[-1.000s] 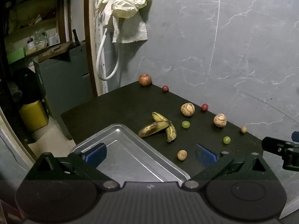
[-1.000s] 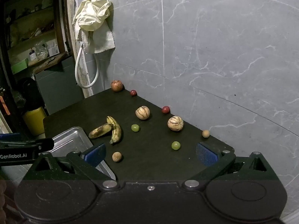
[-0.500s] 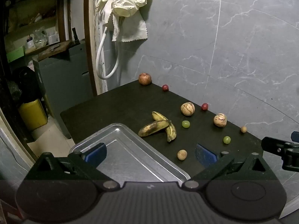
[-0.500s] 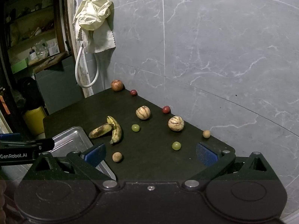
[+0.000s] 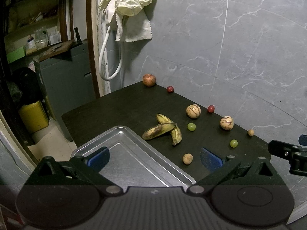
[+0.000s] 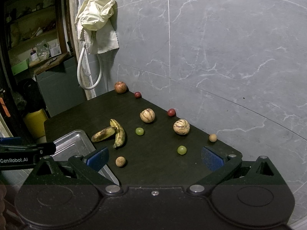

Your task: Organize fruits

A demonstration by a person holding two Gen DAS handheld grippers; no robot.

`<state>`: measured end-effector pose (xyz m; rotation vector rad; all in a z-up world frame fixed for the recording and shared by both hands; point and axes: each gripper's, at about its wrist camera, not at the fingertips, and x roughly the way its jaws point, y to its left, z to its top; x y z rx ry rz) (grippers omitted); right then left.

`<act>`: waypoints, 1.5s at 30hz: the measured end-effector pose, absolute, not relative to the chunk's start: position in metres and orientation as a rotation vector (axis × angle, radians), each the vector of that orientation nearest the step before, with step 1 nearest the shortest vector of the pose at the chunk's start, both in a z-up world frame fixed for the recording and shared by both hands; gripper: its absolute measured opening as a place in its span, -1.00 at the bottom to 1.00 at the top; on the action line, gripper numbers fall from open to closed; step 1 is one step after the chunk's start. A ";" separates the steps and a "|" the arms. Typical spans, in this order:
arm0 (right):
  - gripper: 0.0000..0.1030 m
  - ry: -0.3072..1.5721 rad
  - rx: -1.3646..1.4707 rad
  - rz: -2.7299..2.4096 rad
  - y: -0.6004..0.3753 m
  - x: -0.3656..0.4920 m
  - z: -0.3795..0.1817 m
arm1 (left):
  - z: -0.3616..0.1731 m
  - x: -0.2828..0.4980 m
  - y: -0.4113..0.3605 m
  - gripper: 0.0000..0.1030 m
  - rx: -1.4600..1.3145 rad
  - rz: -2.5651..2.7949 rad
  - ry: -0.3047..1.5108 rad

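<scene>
A dark table (image 5: 124, 105) holds scattered fruit: two bananas (image 5: 163, 129) (image 6: 111, 133), two striped melons (image 5: 193, 111) (image 6: 181, 126), green grapes (image 5: 191, 126) (image 6: 181, 150), red fruits (image 5: 210, 108), a pomegranate (image 5: 149, 80) and small brown fruits (image 5: 187, 158) (image 6: 120, 161). A metal tray (image 5: 134, 153) (image 6: 73, 143) lies at the near left. My left gripper (image 5: 154, 158) is open and empty above the tray's edge. My right gripper (image 6: 154, 158) is open and empty above the table's near edge.
A grey marble wall (image 6: 211, 57) runs behind the table. A cloth and hose (image 5: 126, 9) hang at the wall's left. A grey cabinet (image 5: 63, 72) and a yellow canister (image 5: 33, 117) stand to the left on the floor.
Both grippers have barely moved; the views have shifted only slightly. The fruits and the tray lie as before.
</scene>
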<state>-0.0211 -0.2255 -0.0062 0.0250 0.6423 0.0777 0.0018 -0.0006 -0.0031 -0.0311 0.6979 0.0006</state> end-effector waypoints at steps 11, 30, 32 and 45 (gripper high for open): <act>0.99 0.642 0.024 0.077 -0.224 -0.020 -0.006 | -0.007 0.004 0.000 0.99 -0.032 0.001 0.700; 0.99 0.644 0.024 0.077 -0.224 -0.016 -0.008 | -0.013 0.004 0.001 0.99 -0.034 0.000 0.705; 0.99 0.645 0.023 0.076 -0.224 -0.016 -0.008 | -0.012 0.004 0.001 0.99 -0.035 0.000 0.706; 0.99 0.645 0.023 0.077 -0.225 -0.016 -0.008 | -0.015 0.005 0.002 0.99 -0.035 0.001 0.708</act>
